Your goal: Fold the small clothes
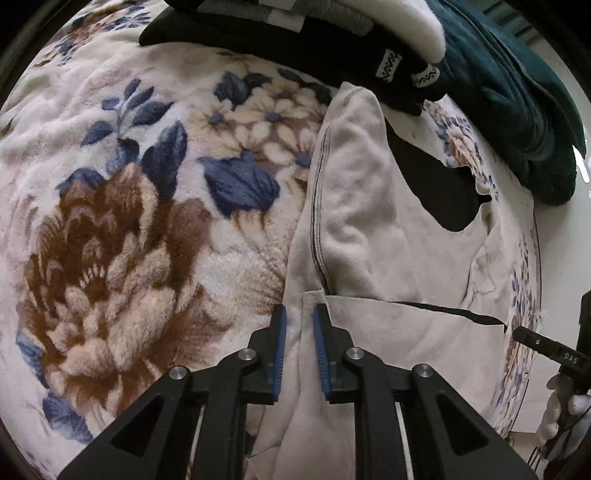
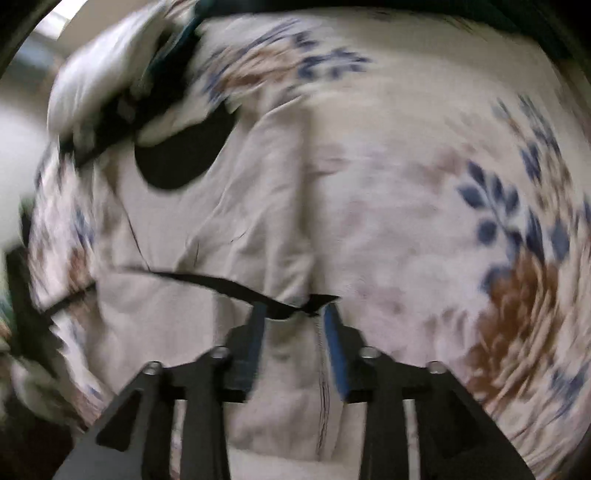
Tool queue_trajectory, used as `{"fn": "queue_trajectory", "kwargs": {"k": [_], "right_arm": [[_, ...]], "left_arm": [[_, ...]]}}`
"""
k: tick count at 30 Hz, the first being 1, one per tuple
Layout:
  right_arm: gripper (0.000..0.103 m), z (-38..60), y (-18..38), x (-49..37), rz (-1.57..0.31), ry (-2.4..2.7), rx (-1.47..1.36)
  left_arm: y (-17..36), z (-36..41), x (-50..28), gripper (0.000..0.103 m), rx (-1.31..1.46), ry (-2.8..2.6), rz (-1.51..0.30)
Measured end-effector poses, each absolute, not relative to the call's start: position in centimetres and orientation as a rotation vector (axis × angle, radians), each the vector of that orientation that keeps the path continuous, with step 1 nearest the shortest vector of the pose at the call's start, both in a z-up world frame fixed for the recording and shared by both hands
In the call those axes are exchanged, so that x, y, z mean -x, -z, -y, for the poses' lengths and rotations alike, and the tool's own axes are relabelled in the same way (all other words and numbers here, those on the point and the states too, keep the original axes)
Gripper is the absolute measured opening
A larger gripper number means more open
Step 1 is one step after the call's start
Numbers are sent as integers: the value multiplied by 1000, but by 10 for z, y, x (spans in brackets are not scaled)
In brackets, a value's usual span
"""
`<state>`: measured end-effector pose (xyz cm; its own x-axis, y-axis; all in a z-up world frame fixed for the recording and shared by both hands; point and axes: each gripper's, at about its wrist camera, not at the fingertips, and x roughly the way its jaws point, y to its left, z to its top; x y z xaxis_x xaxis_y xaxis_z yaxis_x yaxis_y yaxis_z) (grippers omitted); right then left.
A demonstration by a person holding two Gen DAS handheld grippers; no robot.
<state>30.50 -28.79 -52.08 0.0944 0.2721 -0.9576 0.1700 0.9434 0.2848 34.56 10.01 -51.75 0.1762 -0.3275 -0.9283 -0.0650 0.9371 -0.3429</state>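
Note:
A small beige garment (image 1: pixel 373 229) with black trim and a black inner neck patch (image 1: pixel 436 184) lies on a floral fleece blanket (image 1: pixel 122 206). My left gripper (image 1: pixel 299 314) is open, its blue-padded fingers straddling the garment's folded corner. In the blurred right wrist view the same garment (image 2: pixel 229 206) lies spread out. My right gripper (image 2: pixel 295 314) is open, its fingers on either side of the black-trimmed hem (image 2: pixel 236 286). The right gripper's tip shows at the left view's right edge (image 1: pixel 535 343).
A pile of clothes sits at the blanket's far edge: a black item with patterned labels (image 1: pixel 332 55), a white fleece (image 1: pixel 399 22) and a dark green garment (image 1: pixel 517 107). The blanket's right edge (image 1: pixel 535 258) drops off near the garment.

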Motion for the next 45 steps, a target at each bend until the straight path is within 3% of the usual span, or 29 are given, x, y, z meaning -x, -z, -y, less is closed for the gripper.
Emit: {"fn": "queue_trajectory", "kwargs": {"k": [8, 10, 11, 16, 20, 22, 23, 24, 25, 26, 27, 28, 29, 35, 38, 39, 40, 42, 43, 44, 45], "right_arm": [[42, 311, 559, -282, -1554, -102, -568], [13, 305, 558, -280, -1525, -104, -537], [5, 301, 556, -282, -1506, -79, -514], [5, 321, 544, -279, -1415, 73, -554], [5, 317, 565, -281, -1495, 68, -578], [15, 313, 567, -285, -1546, 56, -574], [25, 314, 561, -287, -1544, 63, -561], [40, 316, 553, -289, -1527, 62, -557], [47, 318, 540, -293, -1492, 64, -548], [53, 319, 527, -297, -1448, 62, -537], [56, 319, 519, -303, -1417, 43, -545], [56, 318, 513, -313, -1396, 15, -557], [57, 317, 512, -325, -1387, 1, -560], [57, 302, 547, -428, -1397, -30, -573], [57, 296, 568, -468, -1432, -33, -561], [57, 291, 575, -479, -1450, -46, -559], [57, 287, 579, -486, -1461, -54, -568], [51, 278, 581, -495, -1462, -76, -560], [40, 273, 580, -497, -1453, -81, -534], [9, 268, 579, -499, -1446, -82, -501], [10, 264, 576, -499, -1442, -81, -472]], "left_arm": [[519, -99, -343, 13, 337, 192, -1385], [517, -90, -345, 12, 290, 178, -1353], [515, -87, -345, 3, 258, 179, -1338], [528, -85, -347, 0, 157, 128, -1362], [530, -91, -354, 1, 227, 109, -1391], [522, -97, -360, 2, 298, 113, -1407], [516, -100, -363, 2, 323, 106, -1404], [508, -102, -367, 4, 343, 102, -1392], [498, -103, -373, 7, 368, 111, -1366], [490, -104, -381, 22, 388, 119, -1343], [484, -103, -390, 50, 407, 137, -1322], [481, -101, -400, 64, 417, 156, -1304], [480, -99, -410, 71, 417, 169, -1286], [515, -65, -481, 71, 290, 223, -1337], [531, -55, -500, 66, 232, 229, -1356], [532, -53, -504, 29, 226, 244, -1333], [529, -50, -506, 6, 214, 248, -1316], [524, -47, -508, 3, 191, 274, -1284], [519, -45, -506, 3, 177, 285, -1262], [515, -43, -504, 2, 169, 293, -1249], [508, -42, -500, 2, 159, 303, -1234]]}}
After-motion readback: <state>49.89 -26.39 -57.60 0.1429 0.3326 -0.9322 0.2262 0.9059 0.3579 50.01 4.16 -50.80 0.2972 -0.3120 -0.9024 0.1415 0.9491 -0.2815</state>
